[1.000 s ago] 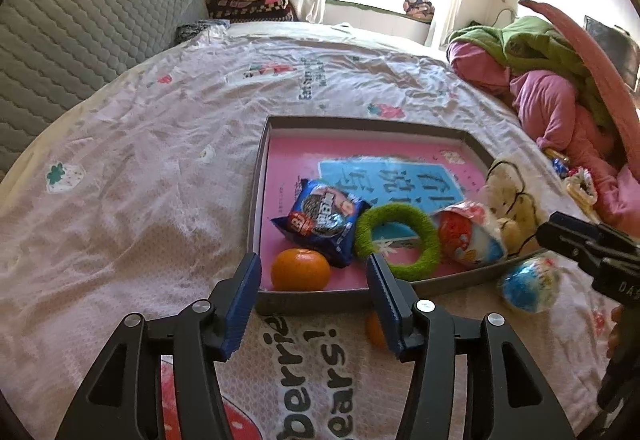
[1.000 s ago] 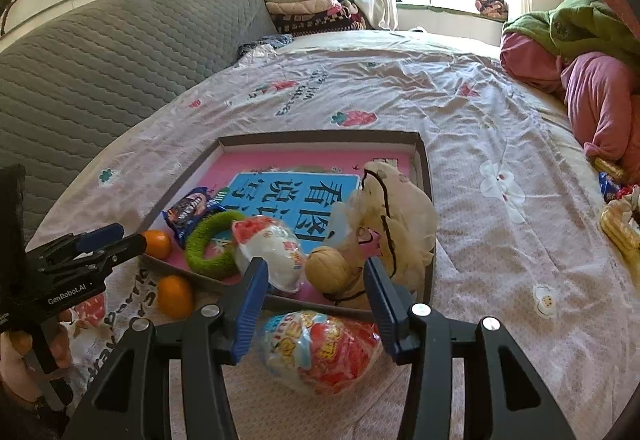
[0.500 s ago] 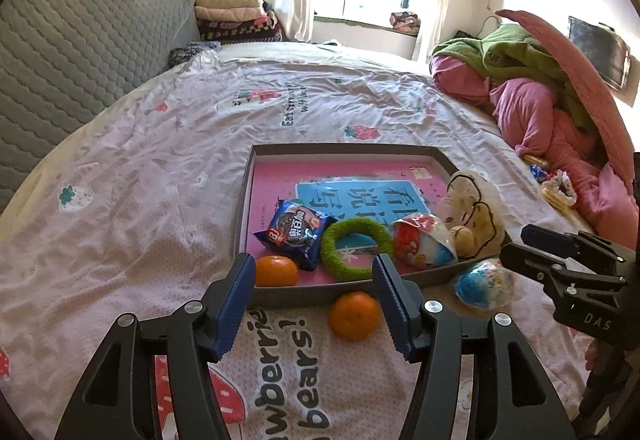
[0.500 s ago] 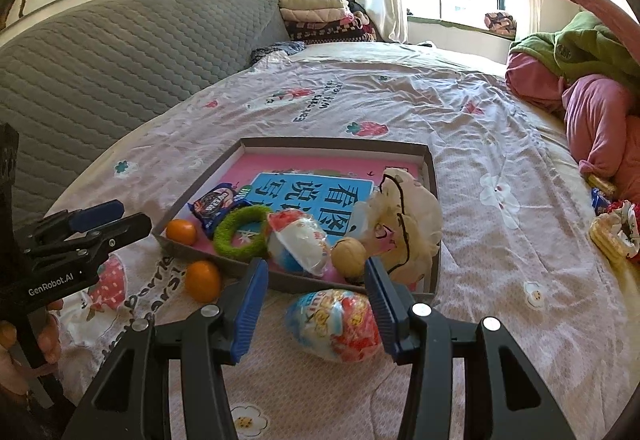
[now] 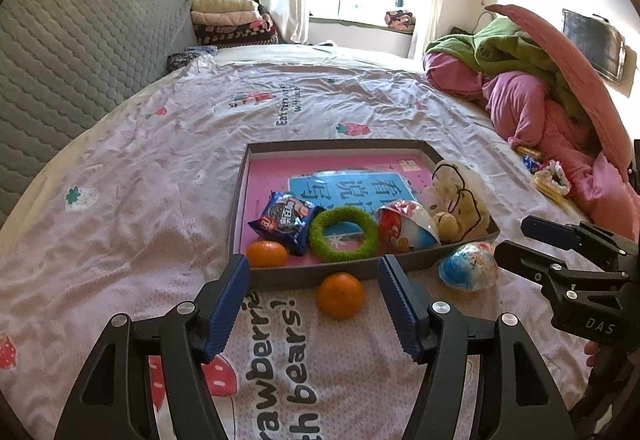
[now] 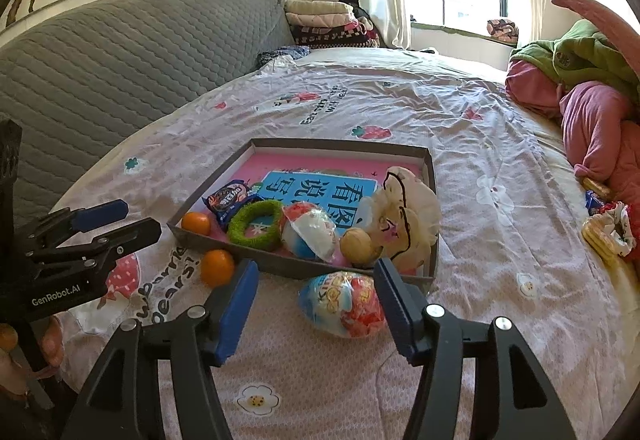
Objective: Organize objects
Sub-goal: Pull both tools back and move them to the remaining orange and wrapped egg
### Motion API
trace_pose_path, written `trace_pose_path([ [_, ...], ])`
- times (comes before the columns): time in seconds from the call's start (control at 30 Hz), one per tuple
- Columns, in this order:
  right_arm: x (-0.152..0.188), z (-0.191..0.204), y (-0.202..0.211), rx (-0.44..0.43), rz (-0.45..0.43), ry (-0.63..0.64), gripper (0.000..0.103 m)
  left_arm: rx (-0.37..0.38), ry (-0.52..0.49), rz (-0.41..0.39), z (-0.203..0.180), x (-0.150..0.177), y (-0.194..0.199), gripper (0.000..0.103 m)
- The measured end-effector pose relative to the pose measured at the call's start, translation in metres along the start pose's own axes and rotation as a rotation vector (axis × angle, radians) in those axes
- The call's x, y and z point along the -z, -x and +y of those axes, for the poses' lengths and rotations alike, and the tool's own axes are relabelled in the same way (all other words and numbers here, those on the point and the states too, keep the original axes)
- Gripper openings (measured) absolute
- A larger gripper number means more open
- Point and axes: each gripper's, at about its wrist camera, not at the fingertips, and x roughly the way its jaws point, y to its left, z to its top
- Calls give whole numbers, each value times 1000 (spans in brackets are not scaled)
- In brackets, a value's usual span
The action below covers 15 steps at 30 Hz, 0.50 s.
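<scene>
A grey tray (image 5: 236, 195) (image 6: 434, 175) with a pink floor lies on the bed. In it are an orange (image 5: 267, 254) (image 6: 196, 223), a blue biscuit packet (image 5: 285, 220) (image 6: 228, 199), a green ring (image 5: 344, 234) (image 6: 256, 226), a wrapped egg toy (image 5: 408, 226) (image 6: 310, 234) and a plush toy (image 5: 460, 199) (image 6: 404, 215). Outside the near rim lie a second orange (image 5: 340, 295) (image 6: 217, 267) and another wrapped egg toy (image 5: 468, 266) (image 6: 344, 304). My left gripper (image 5: 314, 304) (image 6: 120, 217) is opening, nothing between its fingers, behind that orange. My right gripper (image 6: 314, 310) (image 5: 524, 236) is opening, empty, behind the egg toy.
The bed has a pale strawberry-print sheet (image 5: 140, 179). A grey quilted headboard (image 6: 120, 51) runs along the left. Pink and green bedding (image 5: 532, 87) is piled at the right, with snack packets (image 6: 608, 228) beside it. Folded blankets (image 5: 232, 21) sit at the far end.
Both grippers have drawn back and up from the tray and opened wider. The second orange and the outer egg toy now lie free on the sheet ahead of the fingers.
</scene>
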Motion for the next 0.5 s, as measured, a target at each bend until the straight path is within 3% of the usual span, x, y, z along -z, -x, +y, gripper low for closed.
trace_pose_path([
  [0.5,25,3,-8,9,45,19,60,6,-21,76,-8,32,-19,68],
])
